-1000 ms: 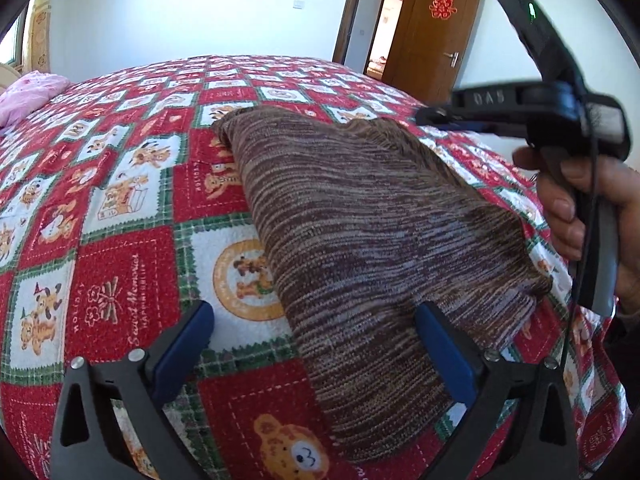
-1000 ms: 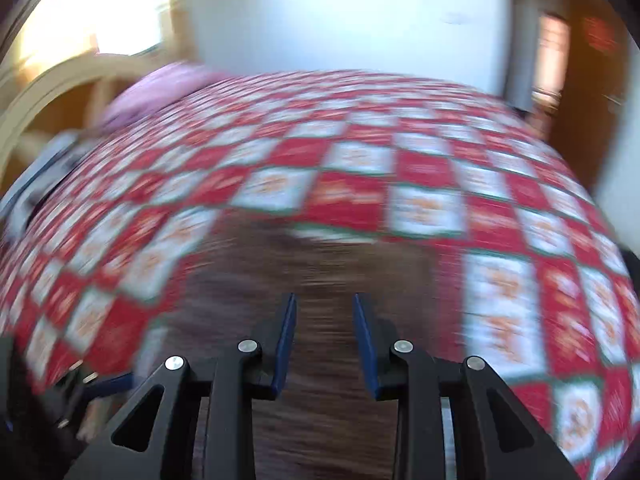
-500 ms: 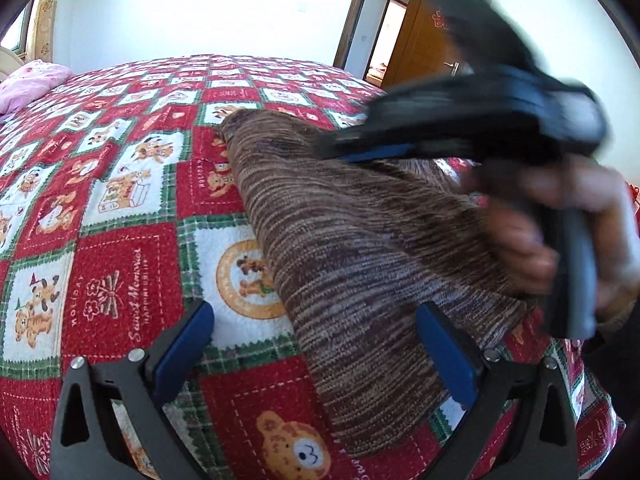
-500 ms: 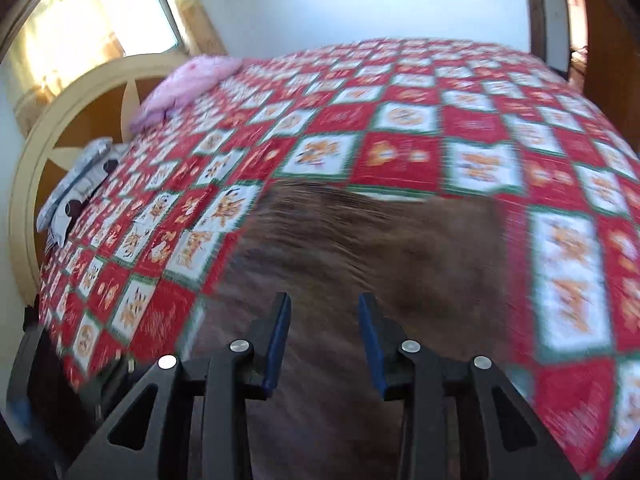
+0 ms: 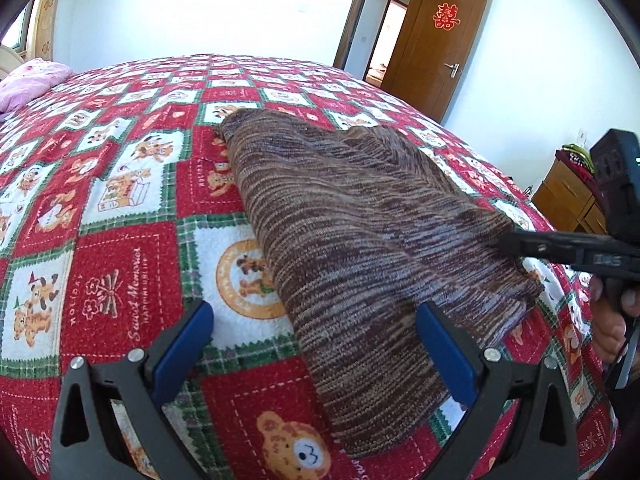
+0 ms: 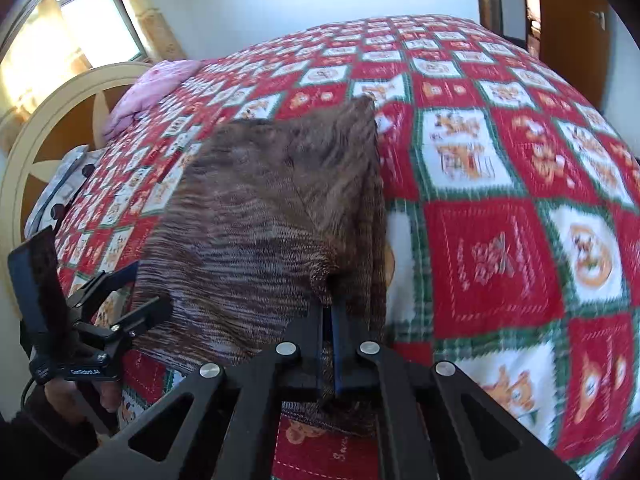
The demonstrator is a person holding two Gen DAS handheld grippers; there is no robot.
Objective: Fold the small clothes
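Right wrist view: right gripper [image 6: 329, 322] jaws pinched tight on a tuft of the brown knit garment [image 6: 272, 216] at its near edge, w/ fabric bunched up between the blue pads. Garment lies on the red patchwork bedspread [image 6: 500, 248], near the bed's edge, partly folded, a diagonal flap visible across its top. Left gripper [image 5: 316, 344] hangs over the garment's other near corner, jaws spread wide, holding nothing; one pad sits over the knit, the other over bare bedspread. Main risk, imo: the right grip looks like a small pinch of a loose, stretchy knit, so a pull could slip the tuft out or drag only the top layer, leaving the layer below behind and skewing the fold. Can't tell how many layers are in the pinch. Also, w/ the left side not anchoring anything, the whole piece could slide across the bedspread instead of folding over. Garment sits close to the bed edge, so a hard tug toward the person might pull it off.
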